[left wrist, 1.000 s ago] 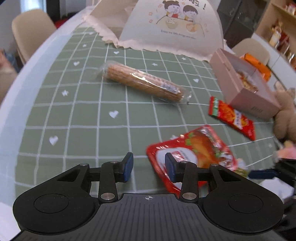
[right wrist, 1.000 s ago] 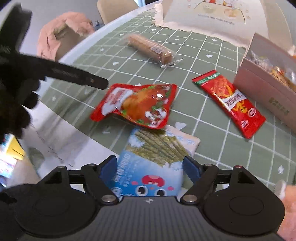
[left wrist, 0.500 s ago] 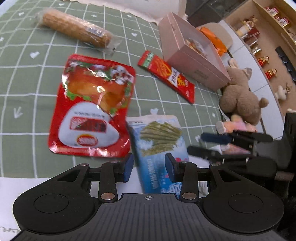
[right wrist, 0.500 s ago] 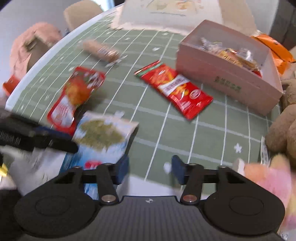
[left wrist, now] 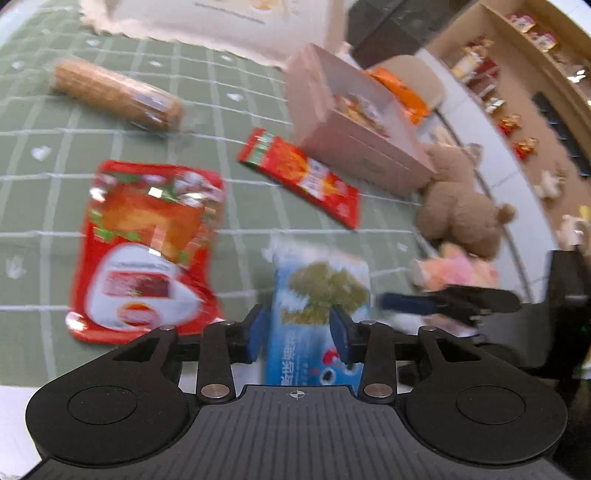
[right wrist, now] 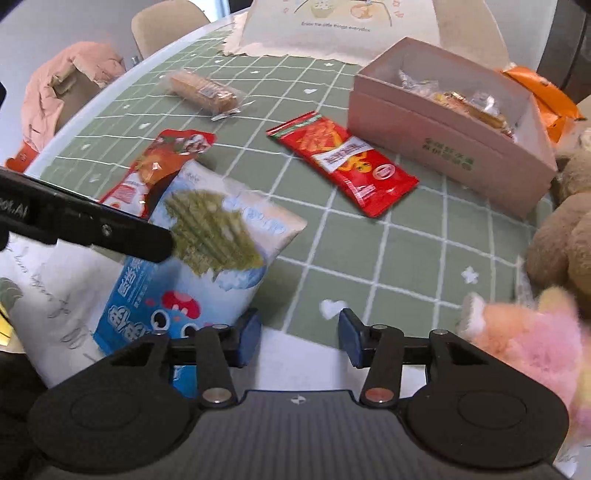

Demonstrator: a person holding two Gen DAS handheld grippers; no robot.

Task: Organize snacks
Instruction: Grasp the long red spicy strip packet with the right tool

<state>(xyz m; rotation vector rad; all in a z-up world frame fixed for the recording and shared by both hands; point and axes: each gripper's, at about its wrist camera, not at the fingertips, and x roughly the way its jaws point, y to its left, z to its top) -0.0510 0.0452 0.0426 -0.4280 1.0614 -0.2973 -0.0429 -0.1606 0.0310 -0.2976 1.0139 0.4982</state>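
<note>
Blue pouch (left wrist: pixel 317 314): between left gripper (left wrist: pixel 298 328) pads, not visibly pinched; close squarely.
Right gripper (right wrist: pixel 299 338): part-open, empty.

Tabletop (right wrist: pixel 406 251) layout, right wrist view: open box (right wrist: pixel 443 144) at far right, small wrapped snacks (right wrist: pixel 461 99) inside it. Long sachet (right wrist: pixel 343 158) lies just left of the box, in front of it. Biscuit roll (right wrist: pixel 203 92) farther back and left. Meat pouch (right wrist: pixel 159 166) at near left, with the seaweed bag (right wrist: pixel 207 251) partly on top of its near end (bag overhangs the near tabletop edge). Paper bag (right wrist: pixel 332 26) stands behind everything. Two plush toys (right wrist: pixel 561 236) at near right, beside the box. Left hand-held gripper (left wrist: pixel 299 332) straddles the seaweed bag; right hand-held gripper (right wrist: pixel 299 336) just right of it.
</note>
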